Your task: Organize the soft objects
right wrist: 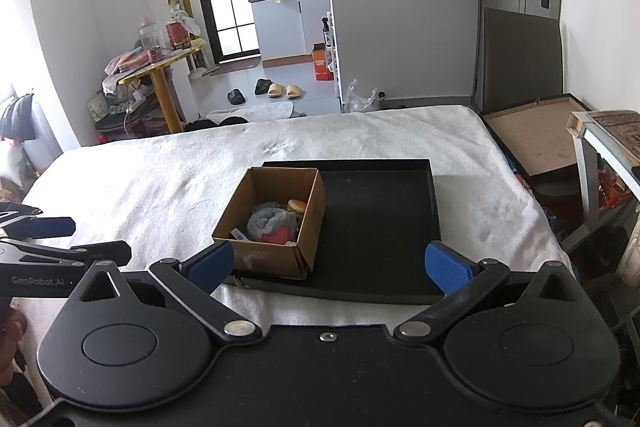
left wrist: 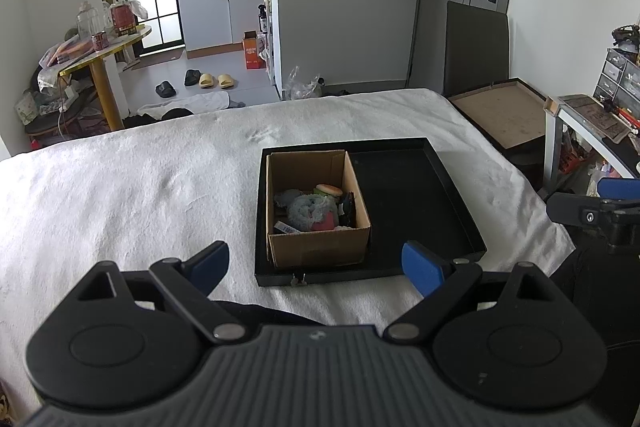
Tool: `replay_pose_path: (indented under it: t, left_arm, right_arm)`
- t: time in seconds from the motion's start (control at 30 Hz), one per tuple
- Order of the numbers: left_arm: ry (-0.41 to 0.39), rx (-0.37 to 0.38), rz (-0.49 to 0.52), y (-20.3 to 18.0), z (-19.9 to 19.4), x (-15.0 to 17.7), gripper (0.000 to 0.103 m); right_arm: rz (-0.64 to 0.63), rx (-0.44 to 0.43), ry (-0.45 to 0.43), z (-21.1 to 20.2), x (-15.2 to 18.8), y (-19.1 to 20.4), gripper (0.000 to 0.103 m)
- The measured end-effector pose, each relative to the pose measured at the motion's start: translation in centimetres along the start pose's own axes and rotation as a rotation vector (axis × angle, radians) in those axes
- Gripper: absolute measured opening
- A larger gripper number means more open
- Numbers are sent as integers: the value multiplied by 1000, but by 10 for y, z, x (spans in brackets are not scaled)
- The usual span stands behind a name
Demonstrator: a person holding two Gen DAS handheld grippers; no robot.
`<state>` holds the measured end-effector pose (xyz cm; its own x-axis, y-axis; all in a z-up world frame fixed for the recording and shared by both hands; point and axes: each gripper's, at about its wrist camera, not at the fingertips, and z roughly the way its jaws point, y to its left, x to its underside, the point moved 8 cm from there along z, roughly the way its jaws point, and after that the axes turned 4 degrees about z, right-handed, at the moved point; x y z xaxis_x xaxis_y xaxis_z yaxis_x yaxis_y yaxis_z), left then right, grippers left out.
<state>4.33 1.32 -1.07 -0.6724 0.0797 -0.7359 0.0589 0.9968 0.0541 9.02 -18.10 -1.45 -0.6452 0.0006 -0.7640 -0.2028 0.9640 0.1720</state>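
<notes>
Cardboard box is holding the soft objects, sitting in the left half of the black tray at frame centre.
Both grippers are hovering low in frame with fingers spread wide, gripping nothing: left gripper, right gripper. Tray's right half is lying bare (fits sorted-in or about to be unpacked, can't tell). For any grab: come straight down, pinch the grey fluffy piece mid-body, keep clear of the box walls.
</notes>
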Motion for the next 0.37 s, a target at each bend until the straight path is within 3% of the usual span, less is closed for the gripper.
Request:
replay_pose_path:
  t: [0.37]
  left_arm:
    - [-2, 14, 2, -4, 3, 5, 92]
  right_arm:
    - [7, 9, 12, 3, 2, 0, 103]
